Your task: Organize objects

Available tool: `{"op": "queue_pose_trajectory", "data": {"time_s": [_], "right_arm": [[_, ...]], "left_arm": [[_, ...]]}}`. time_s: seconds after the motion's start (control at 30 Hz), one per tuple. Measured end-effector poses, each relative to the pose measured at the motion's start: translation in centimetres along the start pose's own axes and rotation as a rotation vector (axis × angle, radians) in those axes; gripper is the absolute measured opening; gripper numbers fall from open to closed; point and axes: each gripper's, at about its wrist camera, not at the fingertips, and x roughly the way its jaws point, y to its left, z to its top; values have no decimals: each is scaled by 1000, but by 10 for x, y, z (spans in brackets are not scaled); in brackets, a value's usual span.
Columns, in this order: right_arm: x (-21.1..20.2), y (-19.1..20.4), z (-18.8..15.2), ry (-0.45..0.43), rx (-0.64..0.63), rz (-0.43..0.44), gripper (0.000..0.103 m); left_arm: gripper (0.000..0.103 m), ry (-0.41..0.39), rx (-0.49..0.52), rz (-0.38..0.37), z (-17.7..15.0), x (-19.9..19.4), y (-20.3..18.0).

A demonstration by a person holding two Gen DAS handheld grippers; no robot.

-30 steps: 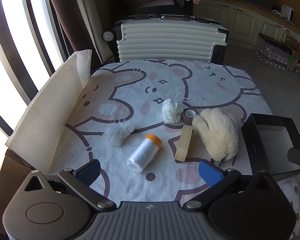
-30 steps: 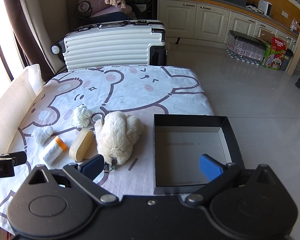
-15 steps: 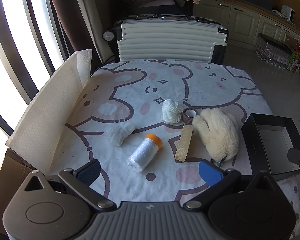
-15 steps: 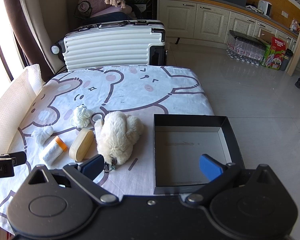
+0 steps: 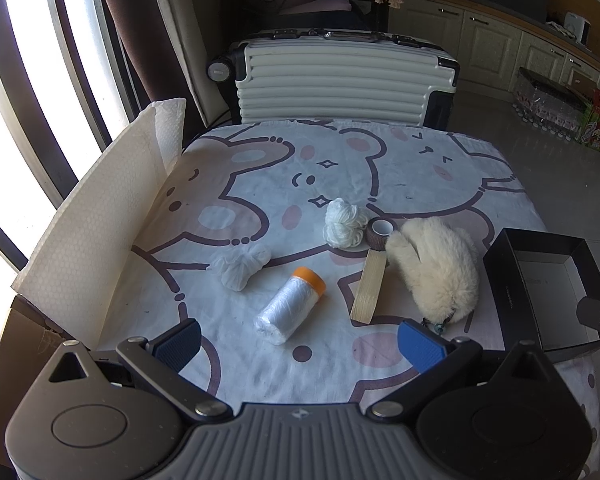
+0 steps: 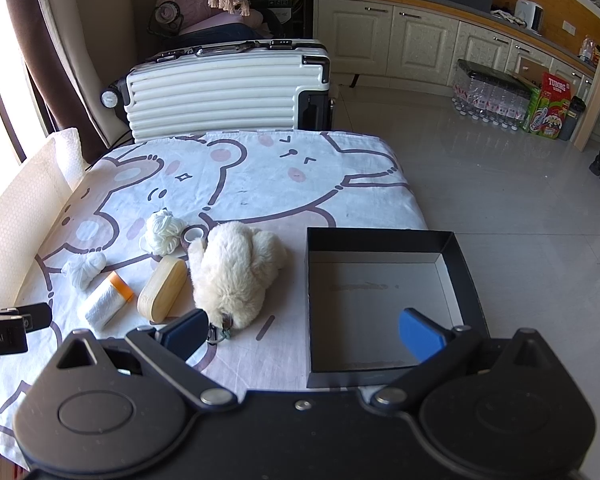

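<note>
On the bear-print cloth (image 5: 260, 184) lie a white yarn ball (image 5: 342, 224), a brown tape roll (image 5: 381, 232), a fluffy cream plush (image 5: 440, 268), a wooden oval case (image 5: 370, 286), a plastic roll with an orange cap (image 5: 290, 306) and a knotted white bag (image 5: 240, 266). A black open box (image 6: 380, 300) sits at the right, with nothing in it. My left gripper (image 5: 300, 344) is open, short of the plastic roll. My right gripper (image 6: 302, 334) is open over the box's near edge, its left finger beside the plush (image 6: 232, 272).
A white ribbed suitcase (image 5: 346, 80) stands behind the table. A folded white foam sheet (image 5: 88, 224) rises along the table's left edge, by the window. Cabinets and packed bottles (image 6: 496, 100) stand across the tiled floor to the right.
</note>
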Motion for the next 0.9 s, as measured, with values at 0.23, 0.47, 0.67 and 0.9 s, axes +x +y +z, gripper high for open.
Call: {"op": "queue_pose_trajectory", "data": {"time_s": [0.23, 0.47, 0.67, 0.9], "right_arm": [[-2, 0, -3, -21, -3, -5, 103], [-5, 11, 9, -43, -32, 8, 103], [-5, 18, 26, -54, -40, 27, 103], [-2, 25, 47, -66, -41, 45, 103]], "left_arm": [[103, -20, -25, 18, 3, -5, 8], [103, -50, -42, 25, 13, -11, 12], [103, -76, -54, 21, 30, -14, 14], [103, -121, -41, 17, 52, -19, 10]]}}
